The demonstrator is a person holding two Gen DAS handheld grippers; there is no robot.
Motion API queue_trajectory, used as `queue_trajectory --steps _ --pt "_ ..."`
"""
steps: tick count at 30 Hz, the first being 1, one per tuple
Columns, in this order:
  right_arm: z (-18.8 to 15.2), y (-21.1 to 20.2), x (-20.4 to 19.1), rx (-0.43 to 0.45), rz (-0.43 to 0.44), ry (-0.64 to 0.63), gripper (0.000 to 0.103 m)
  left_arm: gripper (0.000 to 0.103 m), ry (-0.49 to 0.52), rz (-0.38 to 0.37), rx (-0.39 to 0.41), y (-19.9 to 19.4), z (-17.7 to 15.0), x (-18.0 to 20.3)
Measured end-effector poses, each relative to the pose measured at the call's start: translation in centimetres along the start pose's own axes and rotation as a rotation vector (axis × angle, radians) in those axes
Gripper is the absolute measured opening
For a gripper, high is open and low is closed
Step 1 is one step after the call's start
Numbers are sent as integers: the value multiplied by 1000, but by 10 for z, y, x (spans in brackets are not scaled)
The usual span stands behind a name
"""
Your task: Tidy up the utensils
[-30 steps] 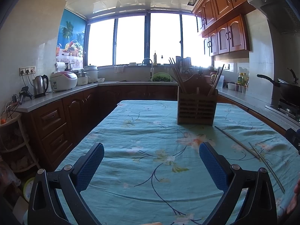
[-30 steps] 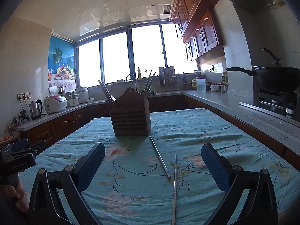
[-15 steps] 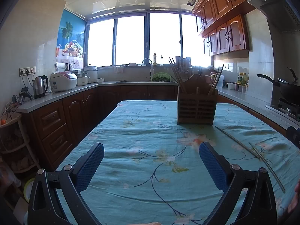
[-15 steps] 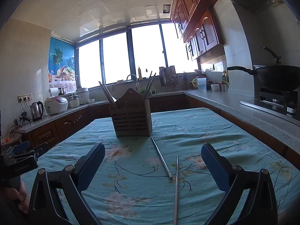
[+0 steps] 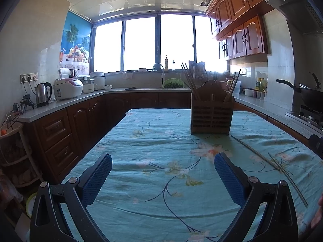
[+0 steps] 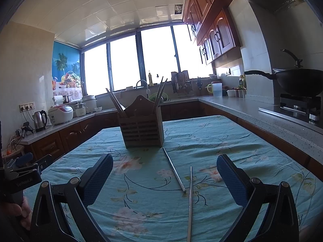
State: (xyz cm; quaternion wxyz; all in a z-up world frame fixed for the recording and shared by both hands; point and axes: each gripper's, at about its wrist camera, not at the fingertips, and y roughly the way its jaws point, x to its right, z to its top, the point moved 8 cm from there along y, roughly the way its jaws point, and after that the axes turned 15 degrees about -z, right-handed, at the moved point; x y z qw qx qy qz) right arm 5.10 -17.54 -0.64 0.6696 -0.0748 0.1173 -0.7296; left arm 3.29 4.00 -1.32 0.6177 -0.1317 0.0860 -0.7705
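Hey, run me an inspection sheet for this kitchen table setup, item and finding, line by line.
Surface: floral tablecloth, wrinkled.
Job's things: wooden utensil holder upright, chopsticks inside; two metal chopsticks flat on the cloth in front of it, apart.
Clutter: nothing seen on the table.
Grippers: left gripper open, empty; right gripper open, empty, over the loose chopsticks.
Cables: plugged leads by the kettle.
Surroundings: rice cooker, wok on the stove, sink under the window.
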Motion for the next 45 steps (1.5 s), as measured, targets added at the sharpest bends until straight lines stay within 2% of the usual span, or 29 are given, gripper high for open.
queue_trajectory --steps 33,45 --pt "7 -4 -5 -1 18 6 103 102 -3 -17 -19 1 1 12" --pt "7 5 -7 -34 19 1 103 102 -13 -38 -34 5 8 21"
